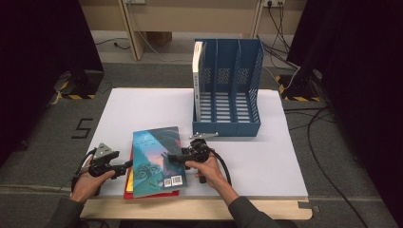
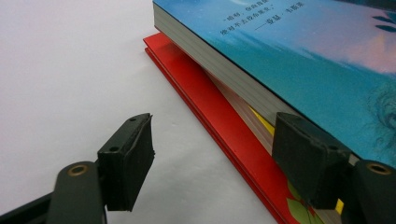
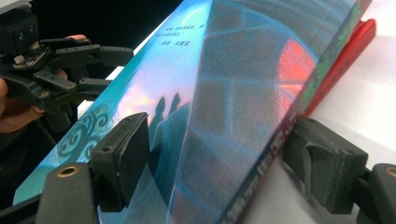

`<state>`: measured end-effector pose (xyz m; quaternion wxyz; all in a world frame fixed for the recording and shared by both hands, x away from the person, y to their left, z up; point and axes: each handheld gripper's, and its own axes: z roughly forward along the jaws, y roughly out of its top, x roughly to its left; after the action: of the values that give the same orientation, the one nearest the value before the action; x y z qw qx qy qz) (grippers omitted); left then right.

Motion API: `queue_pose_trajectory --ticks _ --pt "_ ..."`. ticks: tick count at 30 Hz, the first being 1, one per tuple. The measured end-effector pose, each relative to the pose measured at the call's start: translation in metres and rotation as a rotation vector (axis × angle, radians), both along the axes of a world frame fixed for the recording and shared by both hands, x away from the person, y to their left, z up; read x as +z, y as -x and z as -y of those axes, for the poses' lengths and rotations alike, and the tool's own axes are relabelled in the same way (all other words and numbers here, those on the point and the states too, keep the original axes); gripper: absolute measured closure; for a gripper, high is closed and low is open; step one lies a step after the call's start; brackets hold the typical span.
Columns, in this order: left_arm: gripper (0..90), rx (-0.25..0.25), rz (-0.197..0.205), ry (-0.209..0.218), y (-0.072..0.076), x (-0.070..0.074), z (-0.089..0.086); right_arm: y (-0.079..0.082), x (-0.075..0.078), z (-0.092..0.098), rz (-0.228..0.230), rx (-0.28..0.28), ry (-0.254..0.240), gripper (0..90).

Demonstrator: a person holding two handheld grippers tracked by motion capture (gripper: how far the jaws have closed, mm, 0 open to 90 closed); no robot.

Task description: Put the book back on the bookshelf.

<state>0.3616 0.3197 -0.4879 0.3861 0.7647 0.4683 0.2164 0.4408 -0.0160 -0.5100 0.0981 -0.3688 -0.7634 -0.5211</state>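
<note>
From above, my right tongs [image 1: 177,158] grip the blue book's [image 1: 155,160] spine edge atop a red book [image 1: 129,186] on the white bench [image 1: 266,156], near a blue file rack [image 1: 228,85].

My left tongs [image 2: 212,154] stand open, one jaw against the stack's edge.

My right tongs [image 3: 215,165] clamp the blue book [image 3: 201,93].

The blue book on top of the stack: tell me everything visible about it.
The blue book is a thick paperback with a glossy teal and pink illustrated cover, white print and a barcode at its near corner. It lies on top of a red book near the table's front edge. The right hand-held gripper straddles its spine edge, which looks raised; the left hand-held gripper stands open at the opposite page edge, one pad against the stack.
</note>
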Motion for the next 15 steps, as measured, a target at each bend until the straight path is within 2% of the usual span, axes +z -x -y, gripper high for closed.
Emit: queue_pose_trajectory --ticks 3,7,8,9,10,11,12,14,15 --pt "28.5 -0.001 -0.001 -0.005 0.000 0.000 0.000 -0.002 -0.001 -0.003 -0.012 0.000 -0.002 24.0" --pt "28.8 0.002 -0.008 -0.008 -0.001 -0.001 0.000 -0.001 0.003 -0.005 0.017 -0.003 0.020 26.2" --pt "29.2 0.001 -0.009 -0.009 -0.001 -0.001 0.000 0.000 0.006 -0.005 0.048 -0.008 0.032 27.6" --pt "31.6 0.001 -0.010 -0.011 -0.001 -0.002 0.000 0.001 0.012 -0.006 0.115 -0.003 0.055 32.1" --pt "31.6 -0.002 -0.011 -0.025 -0.002 -0.002 0.001 0.001 0.012 -0.006 0.115 -0.003 0.055 32.1" --pt "33.4 0.003 -0.004 -0.031 -0.001 -0.003 0.002 0.002 0.017 -0.006 0.136 -0.002 0.052 35.6" --pt "33.9 -0.001 0.015 -0.054 0.000 -0.002 0.004 0.002 0.022 -0.006 0.158 0.004 0.040 40.0" --pt "35.3 0.000 0.024 -0.063 0.001 -0.002 0.005 0.002 0.024 -0.006 0.166 0.012 0.034 41.7" --pt "36.9 0.001 0.027 -0.062 0.000 -0.002 0.005 0.001 0.027 -0.008 0.152 0.027 0.012 45.6"
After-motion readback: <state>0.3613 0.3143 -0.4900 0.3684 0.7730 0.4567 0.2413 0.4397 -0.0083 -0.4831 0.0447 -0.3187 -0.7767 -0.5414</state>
